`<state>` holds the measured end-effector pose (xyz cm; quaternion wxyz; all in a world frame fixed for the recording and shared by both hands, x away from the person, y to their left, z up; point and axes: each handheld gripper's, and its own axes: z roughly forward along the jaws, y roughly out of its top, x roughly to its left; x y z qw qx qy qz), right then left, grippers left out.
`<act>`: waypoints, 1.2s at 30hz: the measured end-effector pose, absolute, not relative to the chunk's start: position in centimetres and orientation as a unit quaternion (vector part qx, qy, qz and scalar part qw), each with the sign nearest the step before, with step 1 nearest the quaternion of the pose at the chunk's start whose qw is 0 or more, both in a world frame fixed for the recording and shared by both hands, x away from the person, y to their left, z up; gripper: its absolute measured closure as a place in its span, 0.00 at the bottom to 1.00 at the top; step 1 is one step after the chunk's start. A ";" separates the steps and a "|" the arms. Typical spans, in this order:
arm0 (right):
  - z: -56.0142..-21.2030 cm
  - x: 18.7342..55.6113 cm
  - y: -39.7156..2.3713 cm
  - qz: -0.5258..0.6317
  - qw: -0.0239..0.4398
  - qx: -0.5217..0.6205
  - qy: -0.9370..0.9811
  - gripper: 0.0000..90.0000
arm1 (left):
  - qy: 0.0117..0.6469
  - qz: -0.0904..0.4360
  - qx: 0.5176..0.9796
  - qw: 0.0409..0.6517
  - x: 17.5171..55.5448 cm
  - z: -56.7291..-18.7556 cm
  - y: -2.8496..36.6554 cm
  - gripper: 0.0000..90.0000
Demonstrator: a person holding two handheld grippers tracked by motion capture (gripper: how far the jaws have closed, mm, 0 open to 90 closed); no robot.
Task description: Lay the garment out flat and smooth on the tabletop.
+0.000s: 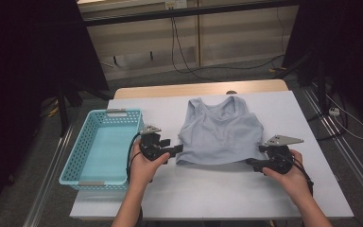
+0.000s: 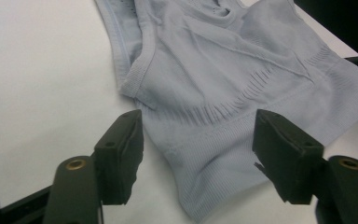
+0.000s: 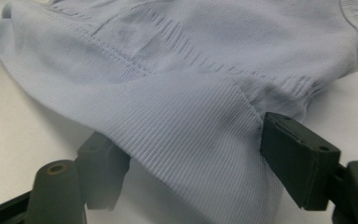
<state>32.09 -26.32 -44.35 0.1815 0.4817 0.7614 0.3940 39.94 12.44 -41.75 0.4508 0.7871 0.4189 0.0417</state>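
A pale blue sleeveless top [image 1: 220,132] lies flat on the white table [image 1: 217,194], neckline away from me. My left gripper [image 1: 176,152] sits at its near left hem corner. In the left gripper view the jaws [image 2: 198,140] stand open with the ribbed hem corner [image 2: 205,186] lying loose between them, untouched by the pads. My right gripper [image 1: 253,163] is at the near right hem corner. In the right gripper view its jaws [image 3: 191,149] are open, and the hem [image 3: 191,130] drapes over one finger [image 3: 100,163].
A light blue perforated basket [image 1: 118,113] stands to the left of the top, beside my left hand. The table's near edge runs just below my wrists. Dark stands and cables surround the table on the floor.
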 end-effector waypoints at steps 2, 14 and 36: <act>-44.2 31.9 -26.5 0.396 0.186 0.482 0.759 0.29 | 0.418 0.041 0.789 0.448 40.0 -42.0 12.2 0.37; -43.4 30.7 -26.9 0.392 0.203 0.481 0.758 0.29 | 0.409 0.041 0.802 0.432 40.9 -43.1 10.5 0.45; -42.5 28.9 -28.4 0.412 0.208 0.493 0.738 0.29 | 0.398 0.039 0.813 0.424 41.5 -43.9 8.8 0.55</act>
